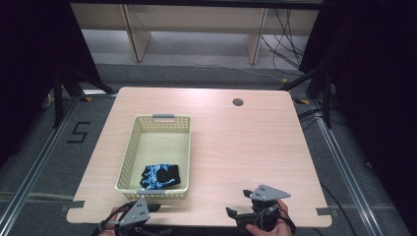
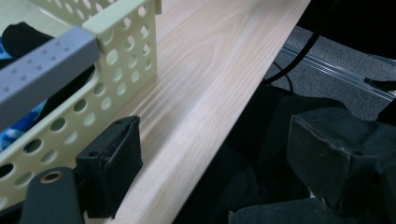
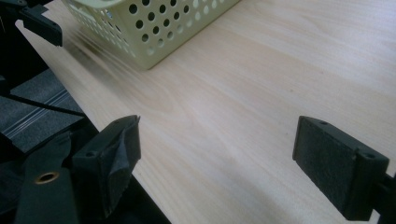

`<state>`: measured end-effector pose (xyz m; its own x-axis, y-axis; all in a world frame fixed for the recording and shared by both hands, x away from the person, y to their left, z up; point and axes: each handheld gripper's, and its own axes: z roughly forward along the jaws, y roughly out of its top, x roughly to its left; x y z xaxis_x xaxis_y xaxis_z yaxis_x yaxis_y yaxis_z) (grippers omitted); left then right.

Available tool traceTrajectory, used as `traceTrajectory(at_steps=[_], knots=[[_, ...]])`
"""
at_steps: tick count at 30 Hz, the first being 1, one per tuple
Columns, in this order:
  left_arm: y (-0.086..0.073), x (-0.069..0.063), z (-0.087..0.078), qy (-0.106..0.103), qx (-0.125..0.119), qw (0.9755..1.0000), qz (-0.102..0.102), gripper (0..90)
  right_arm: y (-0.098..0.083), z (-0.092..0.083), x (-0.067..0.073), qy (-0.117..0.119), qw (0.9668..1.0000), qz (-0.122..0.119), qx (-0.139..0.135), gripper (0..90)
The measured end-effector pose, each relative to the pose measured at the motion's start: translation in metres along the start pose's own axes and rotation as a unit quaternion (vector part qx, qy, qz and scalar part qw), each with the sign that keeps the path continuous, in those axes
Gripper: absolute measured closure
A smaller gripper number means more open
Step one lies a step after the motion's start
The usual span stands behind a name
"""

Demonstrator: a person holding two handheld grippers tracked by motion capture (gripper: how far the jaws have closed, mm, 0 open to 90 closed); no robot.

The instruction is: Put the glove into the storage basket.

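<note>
A pale yellow perforated basket stands on the left half of the wooden table. In its near end lies a black and blue glove. My left gripper is at the table's front edge just below the basket, open and empty. In the left gripper view the basket's wall and grey handle are close at the left, with the glove behind, and the left gripper straddles the table's edge. My right gripper hovers open over bare wood, the basket's corner ahead.
A round cable hole sits at the table's far right. Metal rails run along the floor on both sides, with a "5" marked on the floor at the left. Wooden furniture legs and cables stand behind the table.
</note>
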<state>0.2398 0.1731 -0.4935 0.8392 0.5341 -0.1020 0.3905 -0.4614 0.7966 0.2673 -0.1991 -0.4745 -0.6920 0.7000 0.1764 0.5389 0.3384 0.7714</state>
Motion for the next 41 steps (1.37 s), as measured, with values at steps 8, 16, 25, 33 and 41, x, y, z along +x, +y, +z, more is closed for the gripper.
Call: traceTrajectory(at_steps=[8,16,25,33,41], knots=[[-0.007,0.002,-0.001,0.01,0.012,0.9999,0.004,18.5,-0.01,-0.001,0.004,-0.003,0.9998,0.002,0.017,16.2],[-0.008,0.003,-0.001,0.021,0.013,0.9997,-0.001,18.4,-0.015,-0.001,0.004,-0.006,0.9996,0.017,0.023,16.2],[-0.009,0.002,0.0,0.015,0.016,0.9998,-0.002,18.3,-0.017,0.003,0.003,-0.003,0.9997,0.005,0.024,16.2],[-0.009,0.002,-0.001,0.015,0.016,0.9997,-0.001,18.3,-0.017,0.002,0.004,-0.011,0.9995,0.002,0.029,16.2],[-0.009,0.005,0.0,0.016,0.024,0.9995,0.012,18.3,-0.017,0.002,0.001,0.001,0.9994,0.001,0.036,16.2]])
